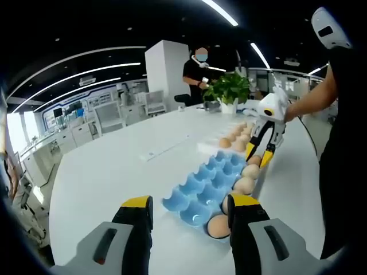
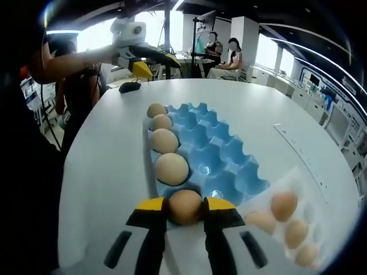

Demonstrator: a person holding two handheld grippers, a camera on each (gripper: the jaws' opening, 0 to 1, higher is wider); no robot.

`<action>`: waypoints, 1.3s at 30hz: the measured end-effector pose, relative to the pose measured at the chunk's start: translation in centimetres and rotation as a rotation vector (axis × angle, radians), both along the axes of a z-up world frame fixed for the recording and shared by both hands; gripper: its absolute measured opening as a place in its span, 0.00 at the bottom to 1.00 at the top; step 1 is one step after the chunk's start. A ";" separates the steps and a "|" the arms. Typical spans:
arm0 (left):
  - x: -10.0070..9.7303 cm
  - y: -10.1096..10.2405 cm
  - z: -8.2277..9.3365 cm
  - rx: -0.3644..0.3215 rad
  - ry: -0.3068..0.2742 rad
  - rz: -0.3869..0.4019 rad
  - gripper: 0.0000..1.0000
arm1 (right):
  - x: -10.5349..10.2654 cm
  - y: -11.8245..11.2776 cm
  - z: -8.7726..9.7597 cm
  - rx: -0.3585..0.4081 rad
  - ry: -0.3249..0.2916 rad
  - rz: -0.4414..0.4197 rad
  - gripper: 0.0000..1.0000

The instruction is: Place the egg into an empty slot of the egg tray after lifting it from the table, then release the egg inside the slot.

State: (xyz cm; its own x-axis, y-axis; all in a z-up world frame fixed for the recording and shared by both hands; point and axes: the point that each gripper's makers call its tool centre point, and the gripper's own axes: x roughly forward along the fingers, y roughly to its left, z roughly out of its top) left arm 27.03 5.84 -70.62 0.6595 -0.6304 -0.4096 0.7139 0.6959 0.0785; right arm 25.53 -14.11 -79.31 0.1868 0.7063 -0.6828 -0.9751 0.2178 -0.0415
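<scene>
In the left gripper view, the left tool (image 1: 189,212) hangs released and empty at the bottom of the frame, short of the blue egg tray (image 1: 198,189). At right centre the right tool (image 1: 259,157) angles down over the tray's far end, on the tabletop (image 1: 114,166).

In the right gripper view, the right tool (image 2: 184,209) grasps the egg (image 2: 184,206) at bottom centre. The tray's (image 2: 221,154) filled left column runs up-frame from it; empty slots lie just up and right, probably the nearer target.
</scene>
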 end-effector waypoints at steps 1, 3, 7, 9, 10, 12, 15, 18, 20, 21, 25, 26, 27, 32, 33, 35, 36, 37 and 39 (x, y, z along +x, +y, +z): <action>0.0 0.0 0.0 -0.001 0.001 0.000 0.53 | 0.0 0.0 0.0 0.001 -0.009 0.007 0.26; 0.0 0.0 0.0 0.000 0.000 0.001 0.53 | -0.2 -0.1 0.0 0.003 -0.023 0.016 0.26; 0.0 -0.1 0.1 0.002 -0.001 0.000 0.52 | 0.0 0.0 0.0 0.008 -0.029 0.018 0.26; 0.0 -0.1 0.1 -0.001 0.000 -0.001 0.52 | 0.0 0.0 0.0 0.008 -0.031 0.019 0.26; 0.0 -0.1 0.1 0.001 -0.002 -0.001 0.52 | 0.0 0.0 0.0 0.008 -0.035 0.022 0.26; 0.0 -0.1 0.1 0.001 -0.002 0.000 0.52 | -0.1 0.0 0.0 0.007 -0.043 0.028 0.26; 0.0 0.0 0.2 0.001 -0.003 0.003 0.52 | 0.0 0.0 0.0 0.008 -0.041 0.018 0.27; 0.0 0.1 0.3 -0.001 -0.007 0.006 0.52 | 0.4 0.2 1.3 0.078 -0.044 -0.021 0.26; 0.0 0.2 0.3 0.001 -0.008 0.008 0.52 | 1.3 -0.1 2.8 0.146 -0.049 -0.076 0.27; -0.1 0.2 0.3 0.001 -0.006 0.007 0.52 | 1.6 -0.3 3.2 0.155 -0.056 -0.087 0.26; -0.1 0.2 0.2 0.003 -0.003 0.007 0.52 | 3.3 -2.0 4.0 0.152 -0.102 -0.146 0.26; -0.1 0.2 0.2 0.002 -0.004 0.008 0.52 | 3.4 -2.3 4.1 0.151 -0.097 -0.152 0.26; -0.1 0.1 0.2 0.000 -0.005 0.008 0.52 | 3.9 -2.9 4.1 0.150 -0.105 -0.180 0.26; -0.1 -0.1 0.0 -0.001 -0.003 0.006 0.52 | 5.4 -4.7 4.1 0.141 -0.107 -0.270 0.26; -0.1 -0.1 0.0 0.000 -0.003 0.005 0.52 | 5.8 -5.2 4.0 0.140 -0.094 -0.309 0.26; -0.1 -0.2 0.1 -0.004 -0.004 0.005 0.52 | 6.4 -5.6 3.8 0.132 -0.106 -0.328 0.26; -0.1 -0.2 0.1 -0.002 -0.004 0.003 0.52 | 6.6 -5.8 3.8 0.128 -0.110 -0.339 0.26; -0.1 -0.2 0.0 -0.003 -0.003 0.003 0.52 | 6.7 -5.9 3.7 0.128 -0.113 -0.347 0.26; -0.1 -0.2 0.0 -0.002 -0.003 0.003 0.52 | 7.0 -6.2 3.2 0.111 -0.100 -0.369 0.26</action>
State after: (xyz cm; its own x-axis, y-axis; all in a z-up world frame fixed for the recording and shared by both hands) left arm 26.91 5.62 -70.59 0.6621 -0.6295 -0.4065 0.7119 0.6978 0.0790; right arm 32.58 -20.28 -76.10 0.5031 0.6480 -0.5718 -0.8230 0.5611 -0.0884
